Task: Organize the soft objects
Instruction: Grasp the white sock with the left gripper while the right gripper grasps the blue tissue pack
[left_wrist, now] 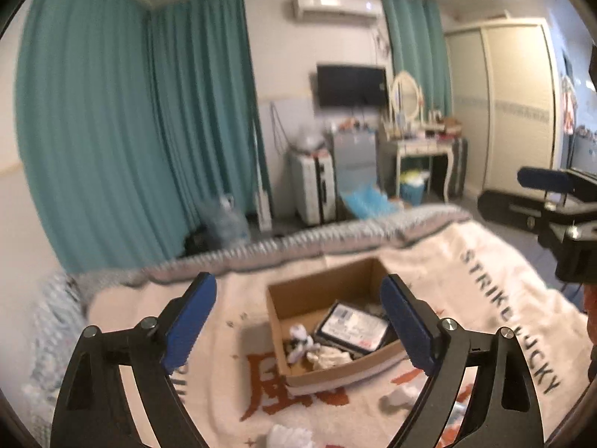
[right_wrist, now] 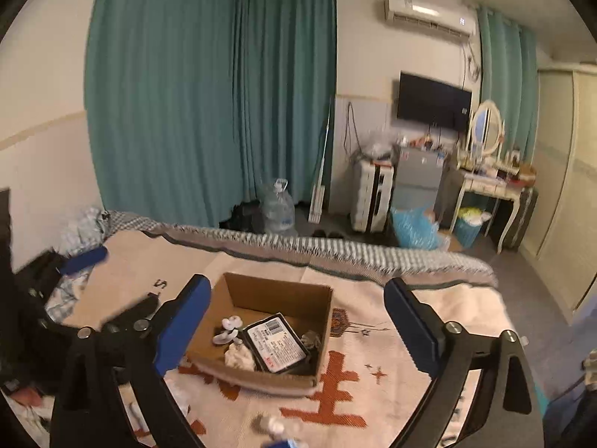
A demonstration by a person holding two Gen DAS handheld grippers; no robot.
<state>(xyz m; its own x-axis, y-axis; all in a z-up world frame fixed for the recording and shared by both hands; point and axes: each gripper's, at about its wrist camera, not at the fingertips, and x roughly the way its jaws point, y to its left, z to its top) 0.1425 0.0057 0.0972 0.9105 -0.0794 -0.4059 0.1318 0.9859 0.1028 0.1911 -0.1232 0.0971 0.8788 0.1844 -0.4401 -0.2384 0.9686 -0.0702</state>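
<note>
Both grippers, left (left_wrist: 298, 321) and right (right_wrist: 296, 326), gape empty above the box (right_wrist: 276, 295); blurred socks (left_wrist: 399, 395) outside risk a mis-grasp.

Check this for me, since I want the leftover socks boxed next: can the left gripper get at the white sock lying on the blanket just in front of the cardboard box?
Probably yes. The left gripper is open and empty, and the white sock lies uncovered on the blanket near the cardboard box, with nothing between them.

Black tongs (left_wrist: 298, 321), blue ribbed pads (left_wrist: 190, 323)
</note>
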